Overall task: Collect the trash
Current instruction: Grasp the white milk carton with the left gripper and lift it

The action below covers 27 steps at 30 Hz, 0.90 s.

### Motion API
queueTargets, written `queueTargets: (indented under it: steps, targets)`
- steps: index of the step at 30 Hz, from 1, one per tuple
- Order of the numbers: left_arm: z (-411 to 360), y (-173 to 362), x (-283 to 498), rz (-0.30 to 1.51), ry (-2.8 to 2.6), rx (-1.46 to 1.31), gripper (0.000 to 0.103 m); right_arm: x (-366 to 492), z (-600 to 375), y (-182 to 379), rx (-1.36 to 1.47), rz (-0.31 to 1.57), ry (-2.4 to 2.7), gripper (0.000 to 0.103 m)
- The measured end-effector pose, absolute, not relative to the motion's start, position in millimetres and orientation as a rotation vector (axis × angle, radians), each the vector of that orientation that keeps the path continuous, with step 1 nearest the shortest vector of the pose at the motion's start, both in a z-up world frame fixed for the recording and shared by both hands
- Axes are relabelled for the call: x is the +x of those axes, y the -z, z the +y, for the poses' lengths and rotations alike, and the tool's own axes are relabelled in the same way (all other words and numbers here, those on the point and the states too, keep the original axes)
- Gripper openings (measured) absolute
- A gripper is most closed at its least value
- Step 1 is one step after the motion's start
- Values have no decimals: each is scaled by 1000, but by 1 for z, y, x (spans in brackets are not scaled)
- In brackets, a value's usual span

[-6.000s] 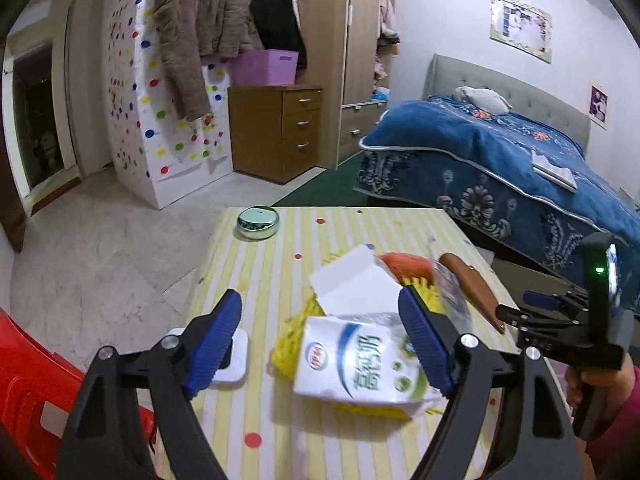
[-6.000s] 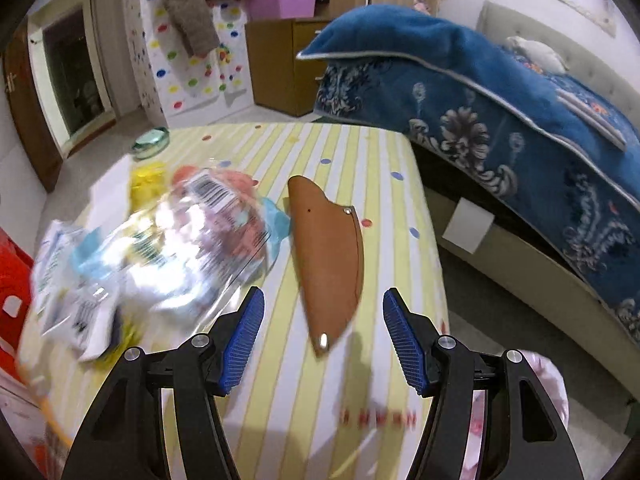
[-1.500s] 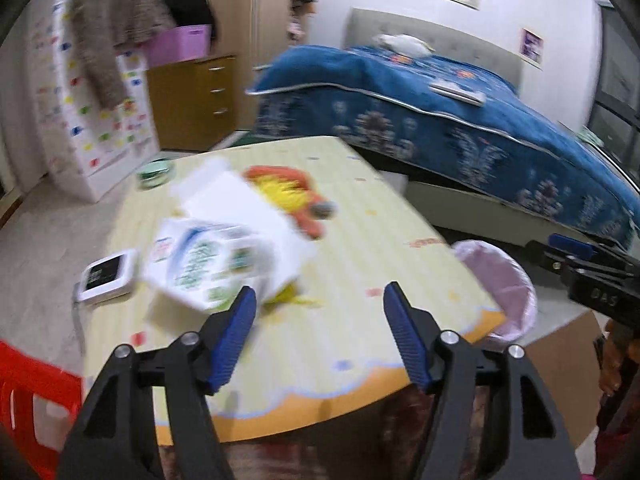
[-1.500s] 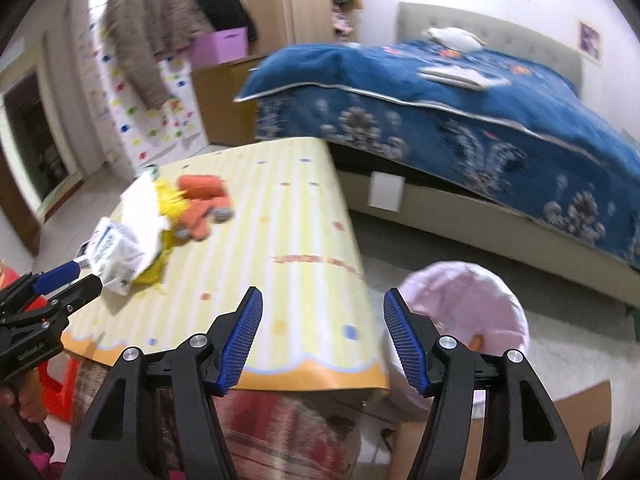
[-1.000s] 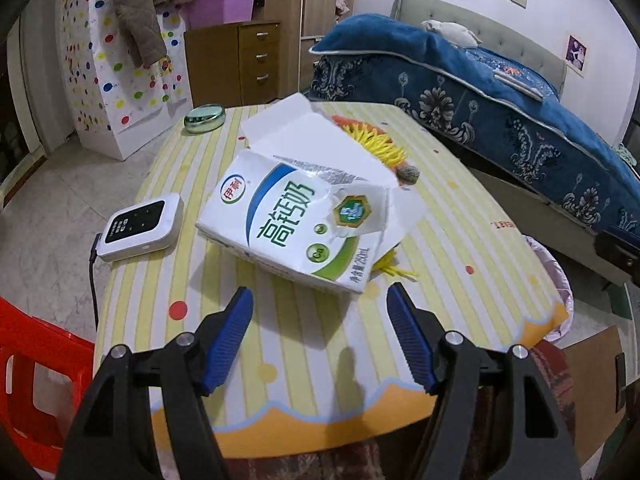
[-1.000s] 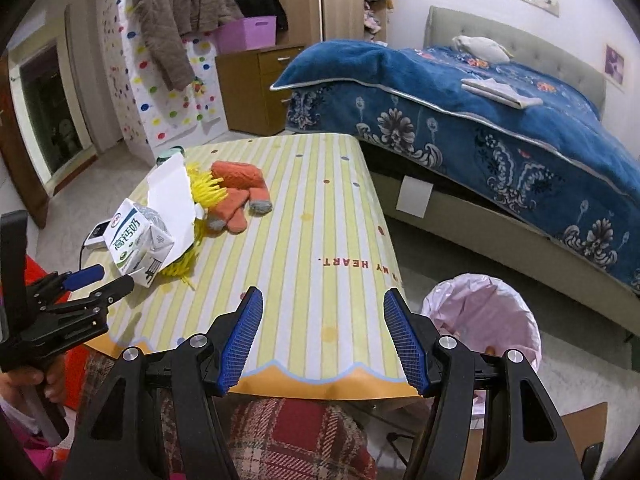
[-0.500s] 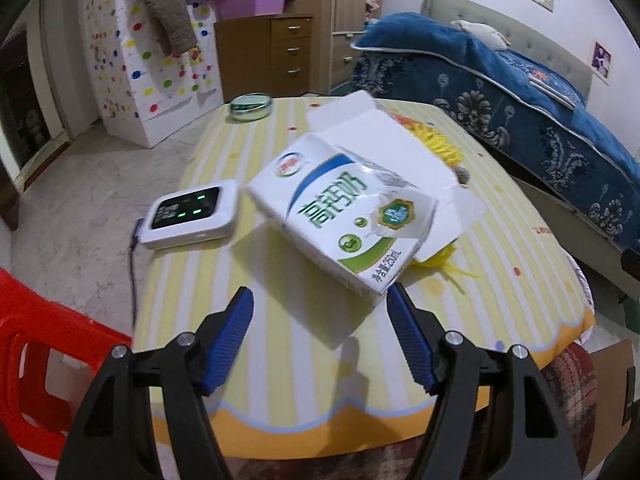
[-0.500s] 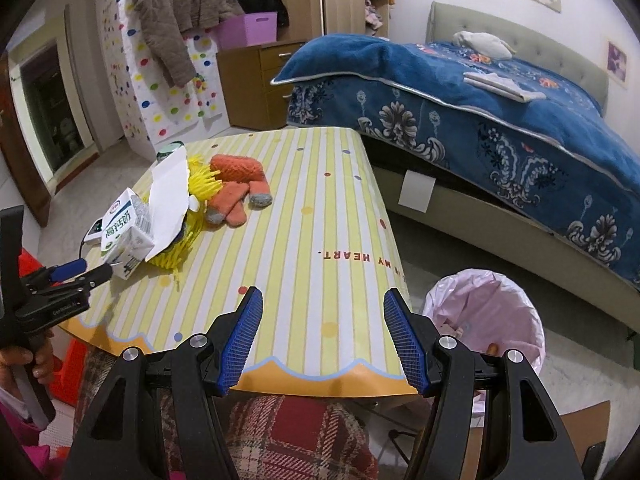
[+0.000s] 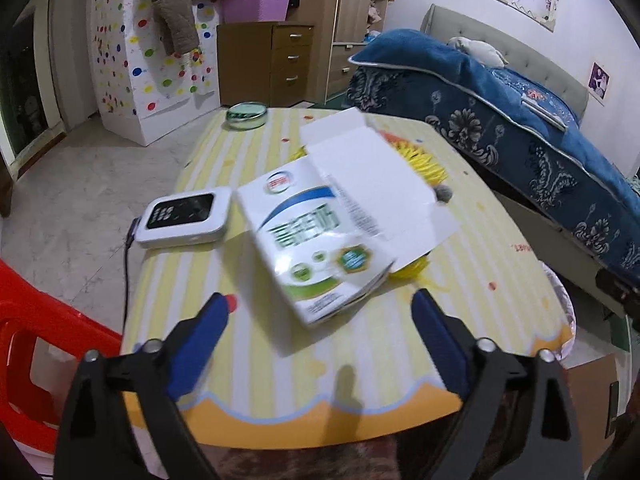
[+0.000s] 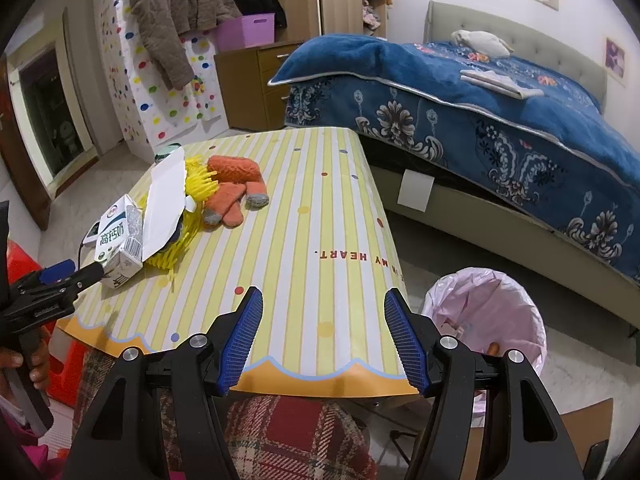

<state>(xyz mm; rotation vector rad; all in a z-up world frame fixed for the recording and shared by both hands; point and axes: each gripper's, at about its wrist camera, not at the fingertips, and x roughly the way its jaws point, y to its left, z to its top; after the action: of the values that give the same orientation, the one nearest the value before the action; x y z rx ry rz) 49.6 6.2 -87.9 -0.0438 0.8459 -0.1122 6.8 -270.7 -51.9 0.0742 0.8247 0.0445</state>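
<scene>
A white, green and blue milk carton [image 9: 316, 244] with an open white flap lies on the yellow striped table [image 9: 256, 344], also in the right wrist view [image 10: 118, 240]. My left gripper [image 9: 320, 320] is open and empty, just short of the carton's near end; it shows at the left of the right wrist view [image 10: 68, 274]. My right gripper [image 10: 322, 336] is open and empty over the table's near edge. A pink-lined trash bin [image 10: 486, 308] stands on the floor to the right of the table.
A white device with a cable [image 9: 186, 216], a yellow spiky toy [image 10: 196, 188], an orange plush [image 10: 234, 192] and a green round tin [image 9: 246, 115] lie on the table. A red chair [image 9: 24, 344] stands left, a blue bed [image 10: 480, 120] right.
My left gripper has swung toward the carton, which now lies centred between its open fingers. The right gripper has held almost still. Earlier, the wrapper and brown sheath left the table.
</scene>
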Motion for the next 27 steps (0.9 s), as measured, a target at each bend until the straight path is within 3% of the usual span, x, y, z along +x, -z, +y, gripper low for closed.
queueTargets:
  steps: [16,20,23,27]
  targets:
    - [-11,108,98,925,-55,-103,92,6,-284,60,92,837,-29,64]
    - [-9,111,97,935,-51,-93,80,5,-281,60,84,840,-37,64]
    - [-9,109,90,923,-32,-76,78,5,-278,60,77,841,-45,64]
    - [-2,101,69,880,40,-29,78,4,-270,57,48,833,-70,48]
